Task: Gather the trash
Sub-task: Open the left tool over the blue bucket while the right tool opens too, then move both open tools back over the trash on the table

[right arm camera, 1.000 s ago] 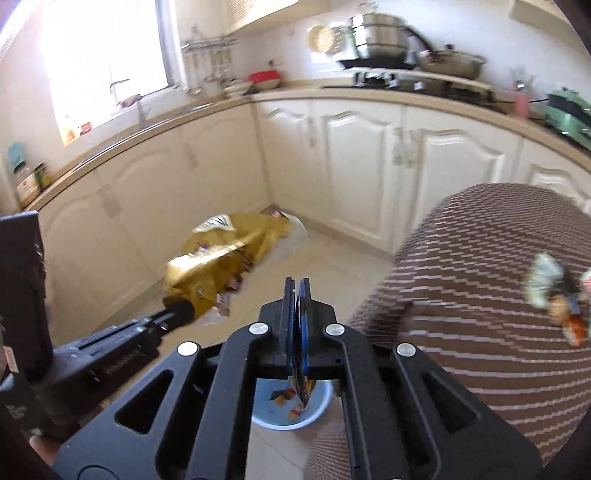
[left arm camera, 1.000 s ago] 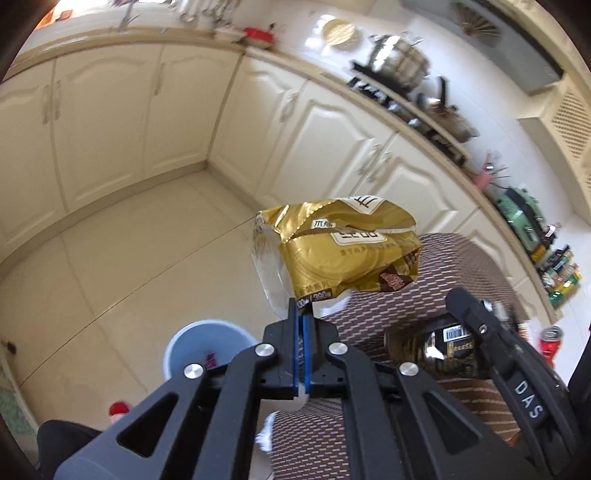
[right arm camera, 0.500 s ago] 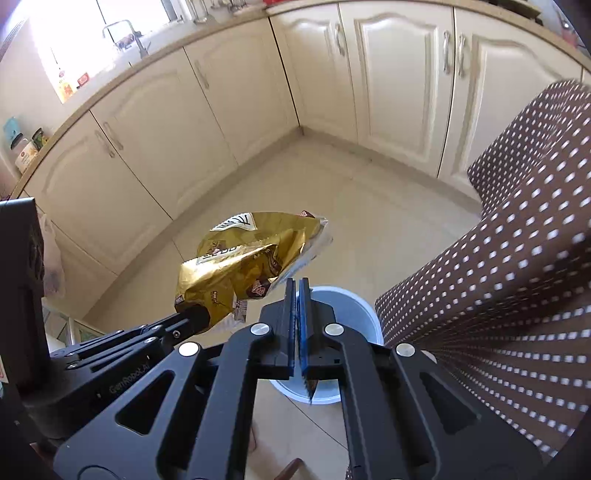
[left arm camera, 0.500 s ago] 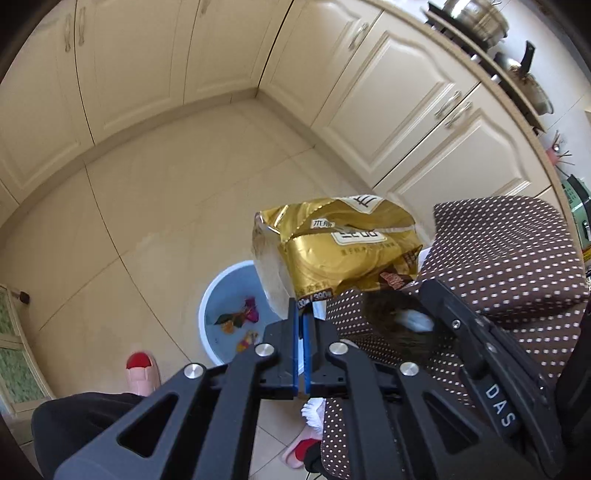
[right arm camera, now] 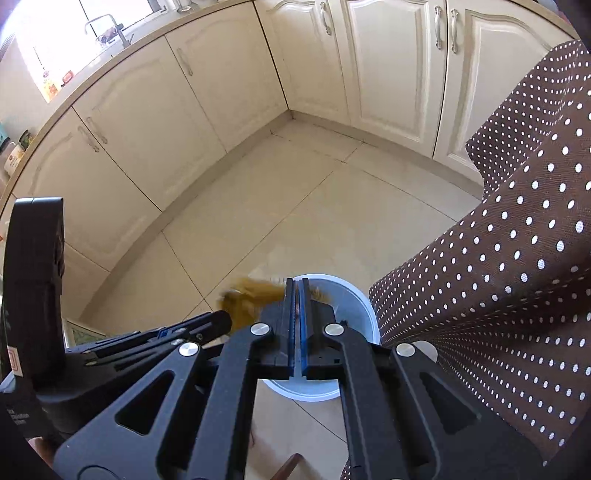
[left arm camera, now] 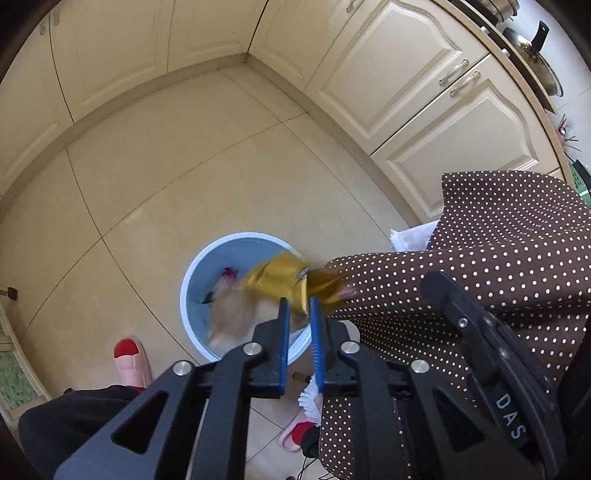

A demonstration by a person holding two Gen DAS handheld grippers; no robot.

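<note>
Cream floor tiles, blue bin, blurred gold bag above it, left claw parted and empty, right claw closed.

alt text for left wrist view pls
Left gripper, jaws apart, looks down at a blurred gold bag over a blue bin on a tiled kitchen floor. A brown polka-dot cloth fills the right; cream cabinets line the far edge.

Bright daylight pours from the window, blown out white, and leaves a soft sheen on the floor. Fisheye bending curves the cabinets toward dark corners. The gold bag is smeared by motion blur
</note>
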